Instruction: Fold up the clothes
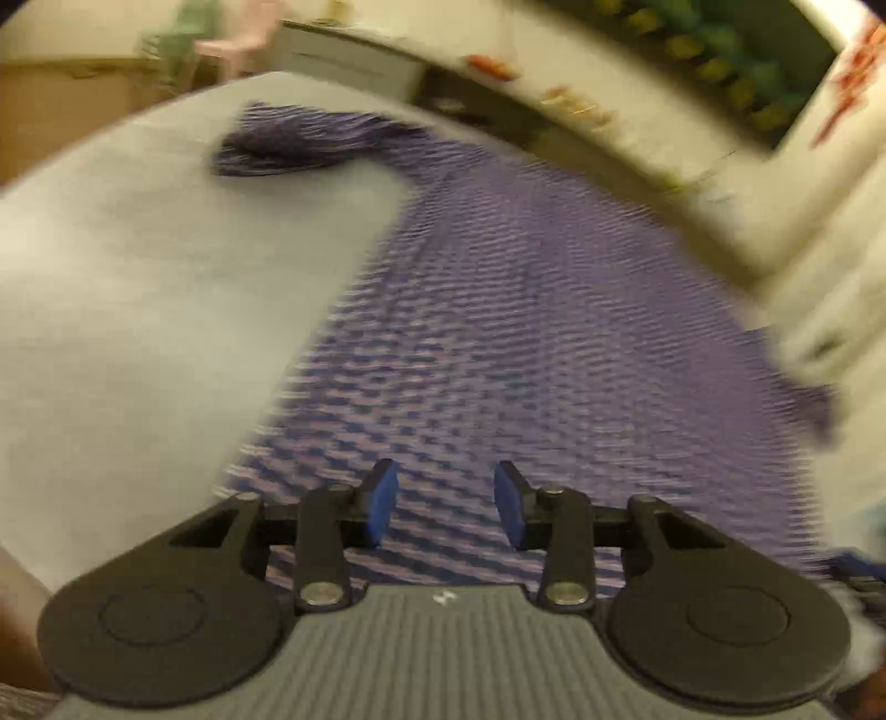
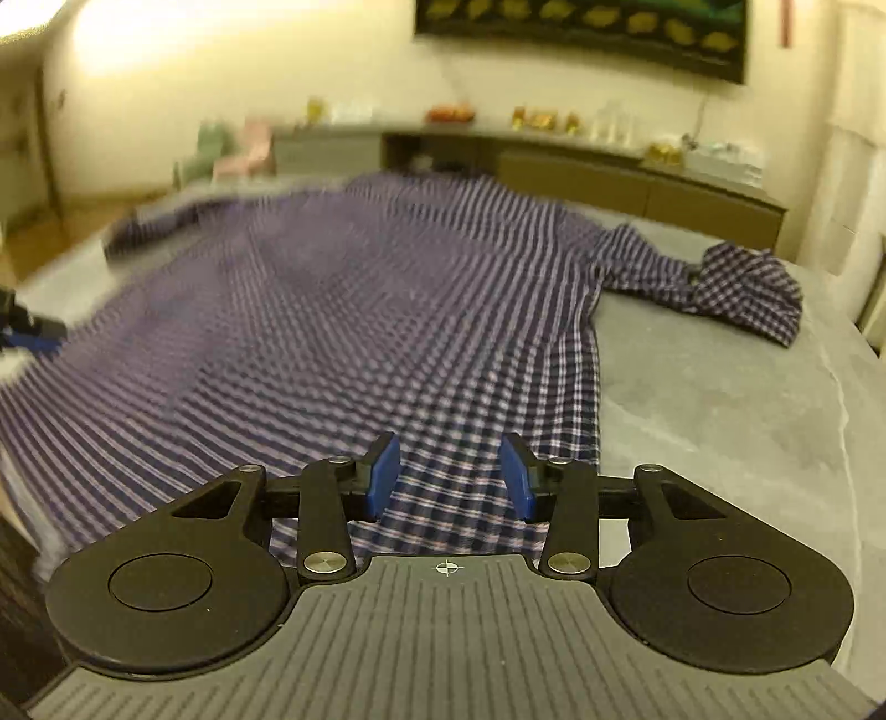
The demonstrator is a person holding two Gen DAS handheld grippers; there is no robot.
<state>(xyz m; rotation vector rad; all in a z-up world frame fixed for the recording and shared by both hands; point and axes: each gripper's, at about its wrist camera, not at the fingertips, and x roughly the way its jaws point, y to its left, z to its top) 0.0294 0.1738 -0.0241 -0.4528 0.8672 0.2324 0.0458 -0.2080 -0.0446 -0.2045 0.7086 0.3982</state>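
A purple and white checked shirt (image 2: 343, 310) lies spread flat on a grey table (image 2: 720, 399). One sleeve (image 2: 742, 288) lies crumpled at the far right; in the left wrist view the other sleeve (image 1: 299, 138) is bunched at the far left. My right gripper (image 2: 448, 476) hovers open just over the shirt's near hem, with nothing between its blue pads (image 2: 385, 476). My left gripper (image 1: 446, 504) is open too, above the shirt (image 1: 526, 310) near its left edge, its jaws clear of the cloth. The left wrist view is blurred.
A long low sideboard (image 2: 554, 166) with bottles and small items runs along the far wall under a dark picture (image 2: 581, 27). Small pastel chairs (image 2: 232, 155) stand at the back left. Bare grey table (image 1: 138, 304) lies left of the shirt.
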